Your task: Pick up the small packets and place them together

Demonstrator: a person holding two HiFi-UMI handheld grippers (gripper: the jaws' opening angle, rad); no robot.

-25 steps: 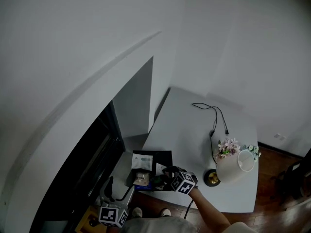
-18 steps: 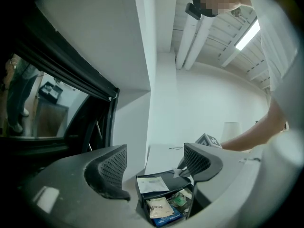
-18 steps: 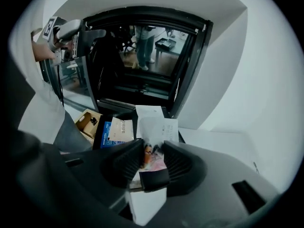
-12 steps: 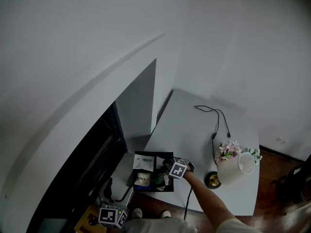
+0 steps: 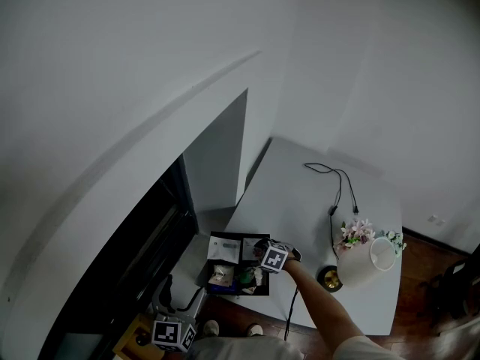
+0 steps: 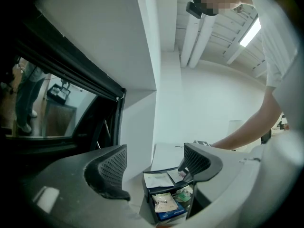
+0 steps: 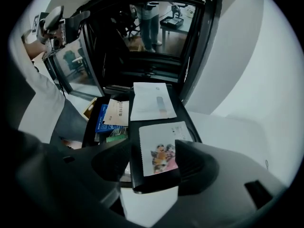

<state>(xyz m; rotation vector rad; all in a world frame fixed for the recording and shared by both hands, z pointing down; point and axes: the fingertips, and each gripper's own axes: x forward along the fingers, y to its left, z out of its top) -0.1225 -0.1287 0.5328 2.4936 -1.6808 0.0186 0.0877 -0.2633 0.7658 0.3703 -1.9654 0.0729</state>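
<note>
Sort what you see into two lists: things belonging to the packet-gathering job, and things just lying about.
Job: picture packet, white packet, tan packet, black tray, right hand-held gripper, whose jaws have just been opening, astride the picture packet.
Lying about: white lampshade, flowers, cable.

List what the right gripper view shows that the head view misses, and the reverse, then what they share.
Right gripper view only: the jaws of the right claw, just opened and apart above a cartoon-printed packet without pressing it; a person beyond the glass. Head view only: lamp, flowers, black cable on the white table. Both: the black tray and its white striped packet.
</note>
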